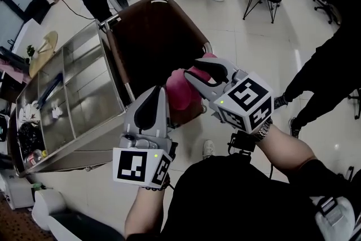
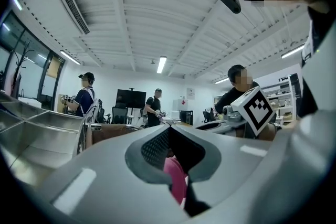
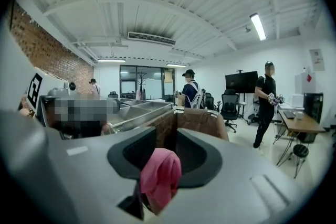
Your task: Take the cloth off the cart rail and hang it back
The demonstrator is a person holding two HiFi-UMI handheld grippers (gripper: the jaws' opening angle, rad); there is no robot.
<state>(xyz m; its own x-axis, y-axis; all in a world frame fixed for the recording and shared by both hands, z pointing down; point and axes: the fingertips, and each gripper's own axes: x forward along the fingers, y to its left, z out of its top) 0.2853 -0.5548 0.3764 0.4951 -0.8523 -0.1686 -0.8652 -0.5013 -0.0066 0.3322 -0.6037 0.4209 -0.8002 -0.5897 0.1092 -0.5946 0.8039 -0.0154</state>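
Grey left gripper, grey right gripper, black-and-white marker cubes, black shirt, metal wristwatch

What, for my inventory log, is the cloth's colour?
The cloth is pink, clearest in the right gripper view.

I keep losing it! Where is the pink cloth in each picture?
Head view: pink cloth, middle of the picture.
Left gripper view: bottom middle, between the jaws.
Right gripper view: bottom middle, between the jaws.
Shared landmark: the steel cart.
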